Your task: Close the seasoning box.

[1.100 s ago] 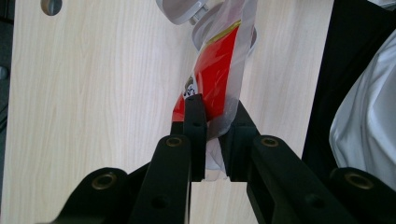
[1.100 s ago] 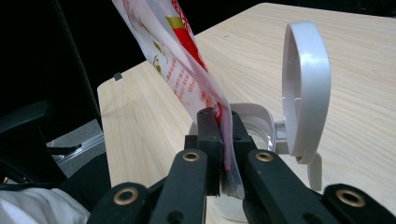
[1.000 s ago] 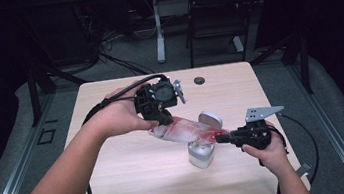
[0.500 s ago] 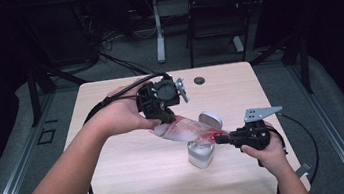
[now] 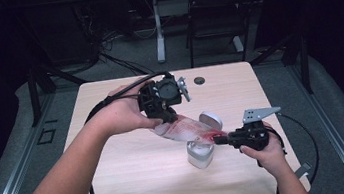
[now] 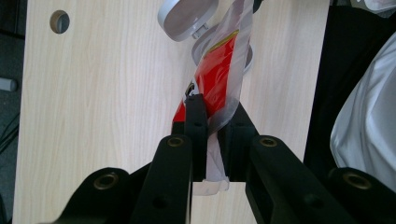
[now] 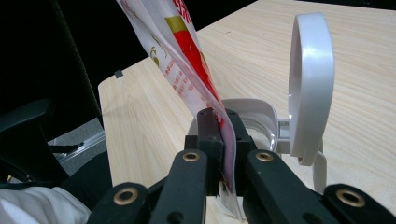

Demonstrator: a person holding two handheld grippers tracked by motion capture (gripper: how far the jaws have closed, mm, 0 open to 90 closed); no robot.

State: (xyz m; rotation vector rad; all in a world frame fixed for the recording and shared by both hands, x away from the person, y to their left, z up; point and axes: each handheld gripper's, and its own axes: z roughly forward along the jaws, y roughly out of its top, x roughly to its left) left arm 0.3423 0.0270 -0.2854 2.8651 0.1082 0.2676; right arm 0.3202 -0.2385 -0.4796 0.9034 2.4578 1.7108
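Nearest the person, on the pale wooden worktop, stands a small white container with its hinged lid flipped up. Just above it the right gripper pinches one end of a red-and-clear plastic packet. Farther back, the left gripper clamps the packet's other end, holding it slanted over the container.

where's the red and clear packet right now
In the high view the packet hangs mid-table, stretched between the left gripper and the right gripper, directly above the open white container.
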